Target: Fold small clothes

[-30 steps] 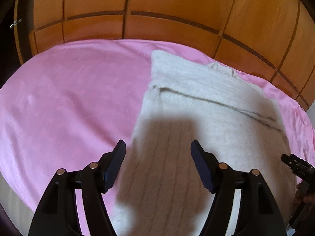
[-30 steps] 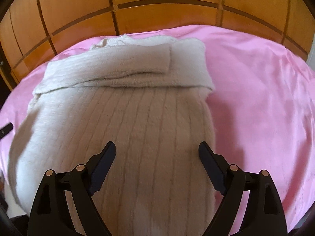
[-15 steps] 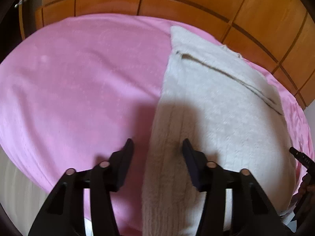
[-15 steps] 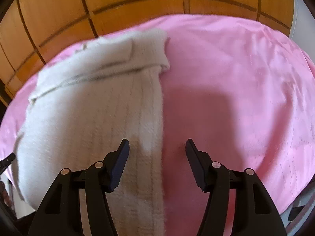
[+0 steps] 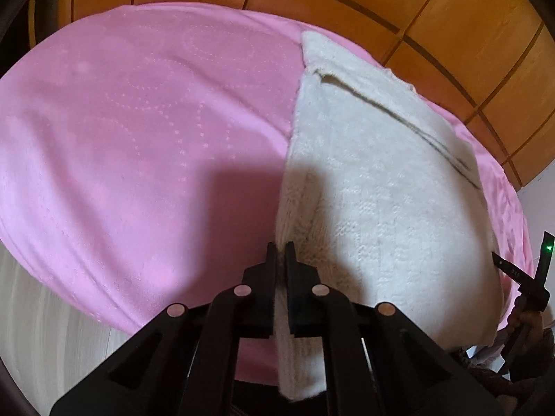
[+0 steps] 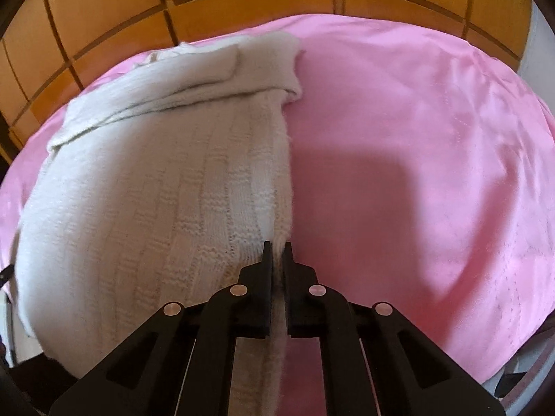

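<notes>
A cream ribbed knit sweater (image 5: 374, 187) lies flat on a pink sheet (image 5: 145, 131), its sleeves folded across the far end. My left gripper (image 5: 281, 248) is shut on the sweater's near left edge, with knit pinched between the fingers. In the right wrist view the same sweater (image 6: 166, 180) fills the left half of the pink sheet (image 6: 416, 159). My right gripper (image 6: 276, 248) is shut on the sweater's near right edge.
An orange wooden panelled wall (image 5: 399, 3) stands behind the bed; it also shows in the right wrist view (image 6: 242, 3). The right gripper's black tip with a green light (image 5: 541, 270) shows at the far right. Pale floor (image 5: 38, 319) lies at the lower left.
Both grippers moved outward from over the sweater to its side edges, came down, and went from wide open to shut on the fabric.
</notes>
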Motion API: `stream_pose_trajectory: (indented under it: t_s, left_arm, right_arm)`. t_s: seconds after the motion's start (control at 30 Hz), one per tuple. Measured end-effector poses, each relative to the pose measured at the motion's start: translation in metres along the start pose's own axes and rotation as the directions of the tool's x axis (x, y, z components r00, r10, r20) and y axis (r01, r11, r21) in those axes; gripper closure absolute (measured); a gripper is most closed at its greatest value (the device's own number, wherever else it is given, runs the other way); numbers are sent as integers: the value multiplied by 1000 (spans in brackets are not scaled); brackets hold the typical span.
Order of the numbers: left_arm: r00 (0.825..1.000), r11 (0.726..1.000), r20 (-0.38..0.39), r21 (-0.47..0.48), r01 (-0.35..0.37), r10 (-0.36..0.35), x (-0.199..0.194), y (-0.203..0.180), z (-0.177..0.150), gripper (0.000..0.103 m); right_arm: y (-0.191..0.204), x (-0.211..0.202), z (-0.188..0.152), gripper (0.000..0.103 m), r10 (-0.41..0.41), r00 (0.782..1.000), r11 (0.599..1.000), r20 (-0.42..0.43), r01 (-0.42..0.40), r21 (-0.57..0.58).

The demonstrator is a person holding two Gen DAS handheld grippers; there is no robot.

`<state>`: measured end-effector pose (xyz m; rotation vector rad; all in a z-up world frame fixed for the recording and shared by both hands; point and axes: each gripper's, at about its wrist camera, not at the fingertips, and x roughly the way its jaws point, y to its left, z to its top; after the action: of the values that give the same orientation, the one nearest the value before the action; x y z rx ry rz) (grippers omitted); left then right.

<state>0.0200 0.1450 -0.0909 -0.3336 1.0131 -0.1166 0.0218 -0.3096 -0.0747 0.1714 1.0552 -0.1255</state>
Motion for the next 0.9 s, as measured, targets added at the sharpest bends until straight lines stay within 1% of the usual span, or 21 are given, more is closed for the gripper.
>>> stream_pose_trajectory:
  t_s: [0.03, 0.07, 0.1, 0.13, 0.23, 0.27, 0.33, 0.47, 0.57, 0.6, 0.63, 0.67, 0.7, 0.73, 0.77, 0.8, 0.83, 0.87, 0.9]
  left_arm:
    - [1000, 1000, 8, 9, -1, 1, -2, -2, 1, 91]
    - [1000, 1000, 17, 15, -6, 6, -4, -3, 1, 79]
    - [1000, 1000, 17, 18, -5, 5, -5, -3, 1, 73]
    - [1000, 1000, 11, 19, 6, -7, -6, -2, 0, 69]
    - [999, 999, -16, 11, 31, -31, -4, 2, -3, 69]
    - [999, 999, -24, 12, 44, -44, -5, 1, -7, 69]
    - [999, 999, -30, 21, 45, -45, -6, 1, -12, 69]
    - [997, 998, -51, 30, 60, -59, -5, -1, -18, 69]
    - [996, 996, -63, 46, 73, -70, -3, -5, -17, 69]
    - [995, 996, -70, 47, 77, -73, -2, -4, -17, 69]
    - [994, 996, -74, 44, 83, -80, -1, -4, -17, 69]
    - [993, 995, -77, 43, 87, -84, -1, -4, -18, 69]
    - [993, 995, -81, 42, 92, -89, -1, -4, -18, 69]
    - [992, 995, -82, 39, 96, -93, -1, -3, -19, 71]
    - [991, 994, -85, 37, 103, -100, -1, -3, -19, 87]
    - [990, 993, -93, 45, 114, -109, -2, -3, -19, 93]
    - [991, 990, -66, 76, 118, -113, -4, -4, -20, 96]
    - [992, 988, -59, 96, 119, -113, -7, -6, -19, 97]
    - [991, 987, -53, 94, 130, -125, -11, -5, -17, 98]
  right_arm:
    - [-2, -1, 2, 99, 21, 1000, 1000, -1, -21, 13]
    - [-7, -2, 2, 98, 56, 998, 998, -9, -56, 40]
    - [-13, -4, 2, 95, 82, 997, 994, -13, -81, 67]
    - [-17, -6, 1, 93, 106, 994, 991, -18, -105, 84]
    - [-25, -12, -9, 93, 146, 988, 984, -44, -141, 104]
    - [-27, -14, -14, 92, 176, 982, 979, -63, -168, 115]
    - [-26, -19, -24, 92, 201, 976, 975, -83, -191, 114]
    - [-23, -24, -43, 92, 261, 956, 960, -131, -243, 136]
    - [-20, -27, -52, 92, 282, 947, 955, -158, -261, 140]
    - [-21, -28, -55, 89, 294, 942, 951, -161, -272, 149]
    - [-21, -28, -55, 77, 310, 937, 945, -164, -284, 161]
    - [-22, -28, -58, 62, 346, 921, 931, -178, -314, 186]
    - [-20, -27, -60, 53, 381, 905, 917, -192, -344, 200]
    - [-16, -28, -62, 46, 394, 897, 914, -198, -359, 190]
    - [-10, -28, -63, 46, 389, 898, 919, -207, -360, 162]
    - [-2, -28, -63, 47, 380, 897, 925, -225, -360, 125]
    - [10, -27, -64, 64, 363, 897, 931, -251, -358, 67]
    - [18, -28, -64, 85, 352, 896, 933, -271, -358, 28]
    - [26, -29, -63, 88, 340, 898, 934, -278, -358, -14]
